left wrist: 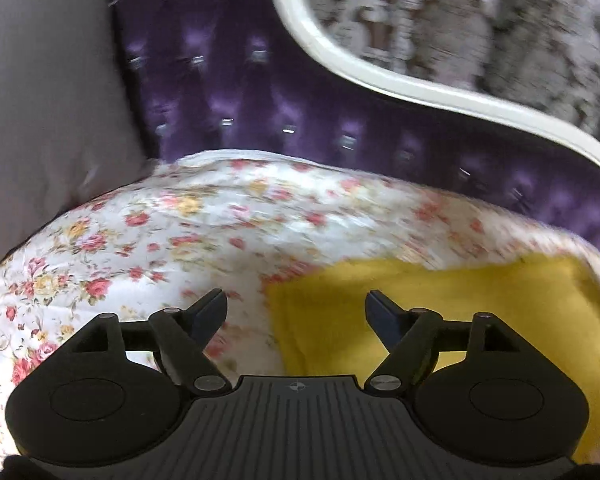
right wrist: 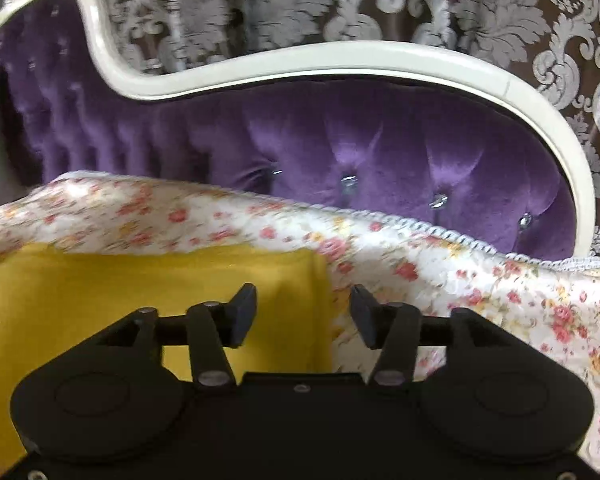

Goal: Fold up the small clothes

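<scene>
A yellow cloth lies flat on a floral sheet that covers the seat. In the left wrist view its left edge runs just under my left gripper, which is open and empty above that edge. In the right wrist view the yellow cloth fills the lower left, and its right edge runs under my right gripper, which is open and empty. The floral sheet spreads to the right.
A tufted purple sofa back with a curved white frame rises behind the seat. A grey cushion stands at the left. A patterned curtain hangs behind the sofa.
</scene>
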Tool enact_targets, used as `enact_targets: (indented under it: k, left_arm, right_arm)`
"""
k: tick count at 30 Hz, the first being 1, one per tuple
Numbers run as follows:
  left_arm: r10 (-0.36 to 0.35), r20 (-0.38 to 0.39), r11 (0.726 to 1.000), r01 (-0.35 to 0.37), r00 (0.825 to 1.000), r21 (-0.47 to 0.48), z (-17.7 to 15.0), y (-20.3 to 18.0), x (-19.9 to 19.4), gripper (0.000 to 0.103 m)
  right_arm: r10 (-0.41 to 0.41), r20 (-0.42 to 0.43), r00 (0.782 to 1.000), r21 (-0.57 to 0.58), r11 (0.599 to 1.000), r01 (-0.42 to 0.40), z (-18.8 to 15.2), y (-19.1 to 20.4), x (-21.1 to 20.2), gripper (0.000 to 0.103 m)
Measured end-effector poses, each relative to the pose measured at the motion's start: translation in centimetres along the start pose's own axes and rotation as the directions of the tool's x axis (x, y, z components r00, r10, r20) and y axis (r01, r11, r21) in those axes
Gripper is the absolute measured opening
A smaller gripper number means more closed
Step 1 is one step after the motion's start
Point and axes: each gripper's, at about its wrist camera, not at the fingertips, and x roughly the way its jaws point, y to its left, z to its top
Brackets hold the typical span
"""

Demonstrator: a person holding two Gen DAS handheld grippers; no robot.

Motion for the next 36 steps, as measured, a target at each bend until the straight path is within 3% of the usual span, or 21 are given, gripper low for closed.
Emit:
enact_targets:
  k: [4,6,13,25,36]
  left_arm:
    - [-0.076,-0.056,0.994,0.080,0.996,0.078,-2.4,-2.2,-1.7,0.081]
    - [-0.070,-0.086,0.990,0.080,0.994,0.116,-3.8,-3.2,-2.3,0.082]
    - [-0.019,-0.179,0.985,0.049,0.984,0.164,-8.4,-3.7,-3.6,0.083]
    - [0.024,-0.123,0.991,-0.007,0.992,0.133,-10.6,-3.6,-5.0,0.093]
    - [0.046,-0.077,0.993,-0.037,0.996,0.108,-11.6,-3.9,-5.1,0.098]
  right_arm:
    - [0.045,-0.045,0.998,-0.054,0.997,-0.047,-1.9,2.2,-1.9,0.066]
    - [0.045,-0.066,0.997,-0.088,0.995,-0.051,-3.0,3.3,-2.8,0.072]
    - [-0.002,-0.139,0.990,-0.126,0.992,-0.016,-6.9,4.7,-4.6,0.073]
    - [-0.022,-0.092,0.995,-0.017,1.000,0.021,-8.4,4.5,-5.8,0.076]
    - [-0.027,-0.081,0.996,-0.020,0.999,0.026,-8.6,4.6,-5.9,0.079]
